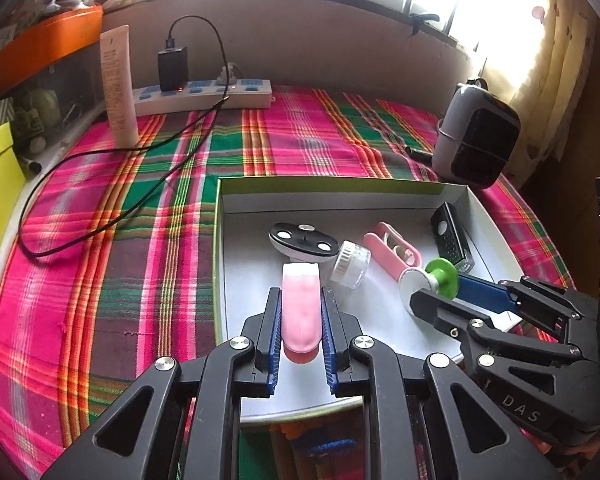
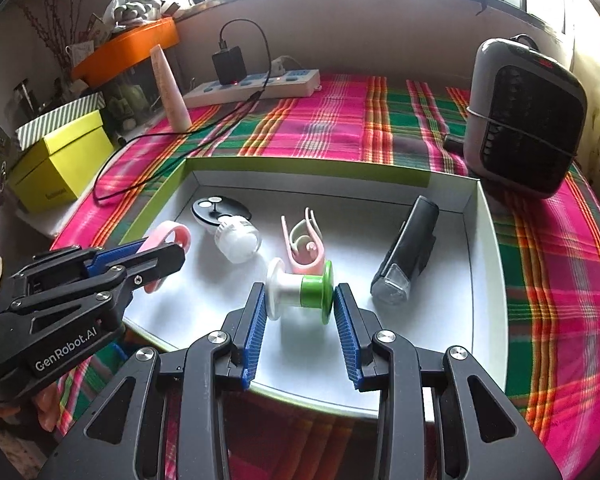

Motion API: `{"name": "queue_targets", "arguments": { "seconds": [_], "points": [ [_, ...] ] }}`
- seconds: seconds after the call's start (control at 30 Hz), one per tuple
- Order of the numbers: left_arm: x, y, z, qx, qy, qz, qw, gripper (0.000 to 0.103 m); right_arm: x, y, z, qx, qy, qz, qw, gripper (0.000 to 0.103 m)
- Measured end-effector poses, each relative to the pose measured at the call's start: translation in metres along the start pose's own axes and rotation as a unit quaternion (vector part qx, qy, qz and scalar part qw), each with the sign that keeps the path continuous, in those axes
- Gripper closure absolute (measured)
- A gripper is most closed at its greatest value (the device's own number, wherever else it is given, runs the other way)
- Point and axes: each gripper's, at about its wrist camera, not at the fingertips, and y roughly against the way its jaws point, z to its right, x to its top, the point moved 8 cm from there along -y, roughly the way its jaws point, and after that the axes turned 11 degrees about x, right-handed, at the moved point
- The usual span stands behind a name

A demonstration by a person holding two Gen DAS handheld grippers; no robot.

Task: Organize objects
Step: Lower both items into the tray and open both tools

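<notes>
An open white box (image 1: pixel 340 184) (image 2: pixel 300 168) with green outer sides lies on the plaid cloth. My left gripper (image 1: pixel 301 292) (image 2: pixel 164 250) is shut on a pink tube (image 1: pixel 300 308) (image 2: pixel 172 236), low over the box's near left part. My right gripper (image 2: pixel 299 288) (image 1: pixel 428 292) is shut on a white and green spool (image 2: pixel 300 292) (image 1: pixel 440 278), held by its two end discs just above the box floor. Lying in the box are a black round disc (image 1: pixel 302 238), a small clear jar (image 1: pixel 350 264), a pink clip (image 1: pixel 392 248) and a black lamp (image 2: pixel 408 252).
A grey and black heater (image 2: pixel 524 116) stands behind the box's right corner. Along the back wall lies a power strip (image 1: pixel 204 96) with a black charger, its cable (image 1: pixel 100 220) looping over the cloth. A white tube (image 1: pixel 118 84) stands at back left, near a yellow box (image 2: pixel 56 168).
</notes>
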Motion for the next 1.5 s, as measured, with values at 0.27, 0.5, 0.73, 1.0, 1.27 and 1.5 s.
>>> {"name": "queue_targets", "arguments": {
  "seconds": [0.27,0.5,0.73,1.0,1.27,1.5],
  "points": [
    [0.000,-0.008,0.001,0.003,0.001,-0.006,1.0000,0.087,0.006,-0.007,0.002,-0.002,0.007,-0.002,1.000,0.068],
    [0.004,-0.013,0.004,0.011,-0.008,-0.003,0.9999,0.087,0.011,-0.014,0.006,-0.003,0.008,-0.003,1.000,0.068],
    [0.004,-0.014,0.005,0.015,-0.013,0.001,0.9998,0.087,0.011,-0.015,0.008,-0.003,0.010,0.000,1.000,0.068],
    [0.005,-0.014,0.005,0.015,-0.013,0.001,0.9998,0.086,0.011,-0.015,0.007,0.002,0.011,-0.002,1.000,0.068],
    [0.004,-0.013,0.007,0.015,-0.017,0.001,0.9997,0.081,0.010,-0.014,0.006,-0.002,0.014,-0.002,1.000,0.068],
    [0.003,-0.011,0.007,0.017,-0.015,0.002,0.9997,0.073,0.008,-0.013,0.005,-0.006,0.014,-0.003,1.000,0.067]
  ]
}}
